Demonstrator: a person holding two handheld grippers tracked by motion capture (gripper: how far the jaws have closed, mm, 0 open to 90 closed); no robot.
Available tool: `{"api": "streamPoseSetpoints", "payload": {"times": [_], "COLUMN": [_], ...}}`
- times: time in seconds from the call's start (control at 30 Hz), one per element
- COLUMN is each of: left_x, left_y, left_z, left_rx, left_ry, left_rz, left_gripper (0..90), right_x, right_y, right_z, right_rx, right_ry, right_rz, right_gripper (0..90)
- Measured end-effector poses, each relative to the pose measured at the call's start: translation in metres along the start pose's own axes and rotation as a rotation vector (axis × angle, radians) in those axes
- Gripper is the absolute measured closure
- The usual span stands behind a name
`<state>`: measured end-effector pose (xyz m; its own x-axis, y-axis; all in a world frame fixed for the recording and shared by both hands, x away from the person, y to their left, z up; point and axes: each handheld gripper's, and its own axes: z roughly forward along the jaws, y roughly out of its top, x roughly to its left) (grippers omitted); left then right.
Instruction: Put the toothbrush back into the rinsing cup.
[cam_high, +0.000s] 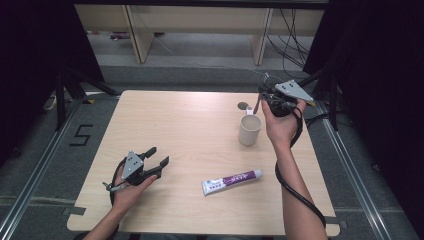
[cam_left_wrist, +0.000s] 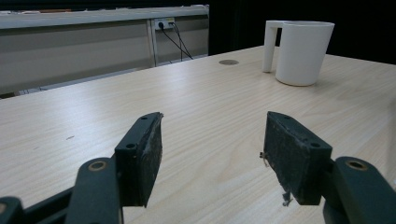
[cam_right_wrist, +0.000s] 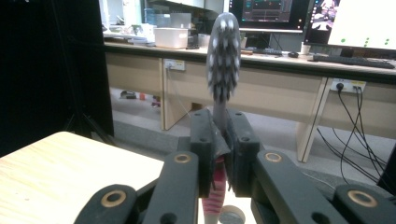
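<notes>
Your right gripper (cam_right_wrist: 219, 154), at the upper right of the high view above the white mug (cam_high: 249, 129), has its jaws clamped on the neck of a toothbrush (cam_right_wrist: 223, 56), bristle head up. The hold is thin and sits near the head, so the long handle below could pivot or slide out if you tilt quickly, and it could knock the mug. Your left gripper (cam_high: 156, 159) rests at the lower left, jaws apart and empty, well away from the toothpaste tube (cam_high: 232, 181).

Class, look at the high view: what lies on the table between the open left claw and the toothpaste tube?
Nothing: between the left claw and the toothpaste tube, the high view shows bare table.
</notes>
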<state>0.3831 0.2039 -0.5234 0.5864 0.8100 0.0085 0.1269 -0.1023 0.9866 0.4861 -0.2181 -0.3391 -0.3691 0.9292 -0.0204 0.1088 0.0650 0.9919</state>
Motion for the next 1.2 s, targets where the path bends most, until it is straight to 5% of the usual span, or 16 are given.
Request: {"api": "streamPoseSetpoints", "payload": {"times": [1.2], "left_x": [-0.001], "left_y": [0.0], "left_z": [0.001], "left_rx": [0.0], "left_ry": [-0.008], "left_rz": [-0.001], "left_gripper": [37.2], "right_x": [-0.012], "right_y": [-0.002], "right_z": [0.037], "right_rx": [0.028], "right_ry": [-0.028], "right_rz": [0.019], "right_gripper": [83.3]}}
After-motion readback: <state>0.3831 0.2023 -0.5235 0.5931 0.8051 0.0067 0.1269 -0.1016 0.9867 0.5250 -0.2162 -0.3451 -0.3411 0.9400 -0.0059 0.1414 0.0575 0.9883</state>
